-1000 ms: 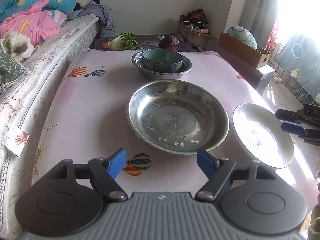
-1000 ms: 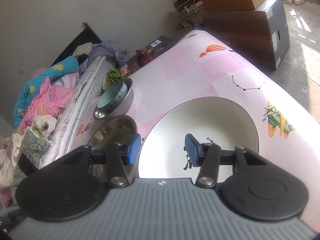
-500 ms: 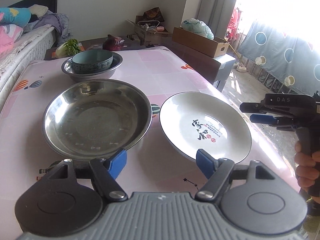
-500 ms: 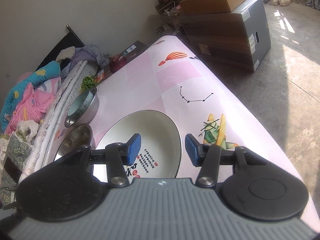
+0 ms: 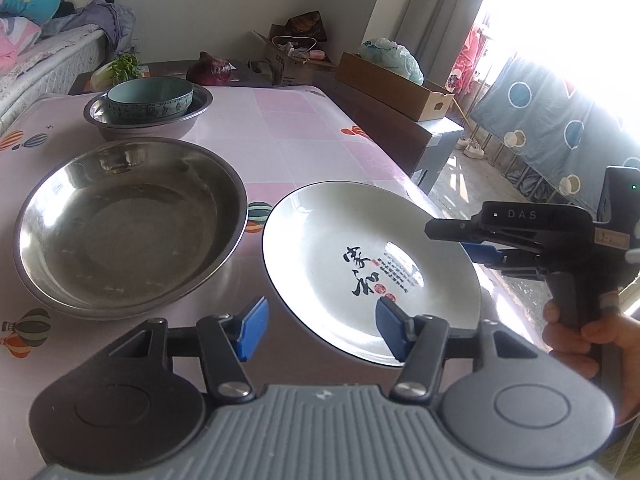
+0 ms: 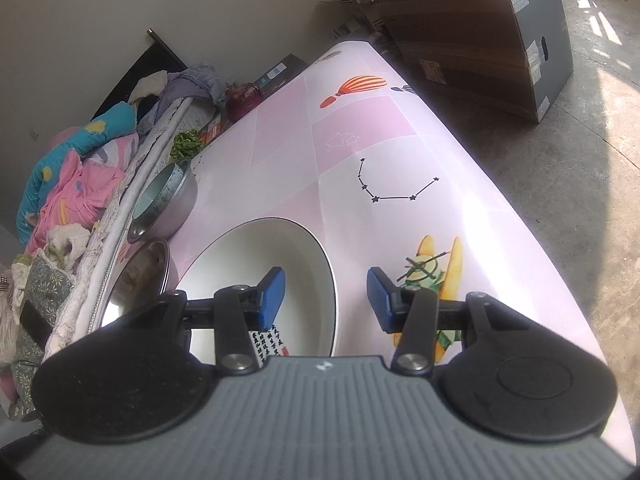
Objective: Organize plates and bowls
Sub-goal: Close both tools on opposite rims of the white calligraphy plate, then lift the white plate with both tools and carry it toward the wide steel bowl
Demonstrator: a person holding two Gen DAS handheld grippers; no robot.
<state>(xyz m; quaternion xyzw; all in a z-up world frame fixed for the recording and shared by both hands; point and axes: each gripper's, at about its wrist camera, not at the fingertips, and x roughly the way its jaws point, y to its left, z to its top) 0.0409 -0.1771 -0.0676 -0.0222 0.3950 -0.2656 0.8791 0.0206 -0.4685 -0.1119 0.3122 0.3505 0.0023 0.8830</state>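
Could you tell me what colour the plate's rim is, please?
Dark, on a white plate; the left wrist view shows it best.

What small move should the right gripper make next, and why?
Probably ease the right gripper forward and down until the white plate rim sits between its jaws. They are open and empty, straddling the near rim without touching; the left gripper is also open.

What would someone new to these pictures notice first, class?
The eye goes first to the white plate with black writing, lying on the pink table near its right edge. To its left sits a big shiny steel basin, and behind that a blue-green bowl nests in a smaller steel bowl. Both grippers, left gripper and right gripper, have their jaws open and hold nothing.
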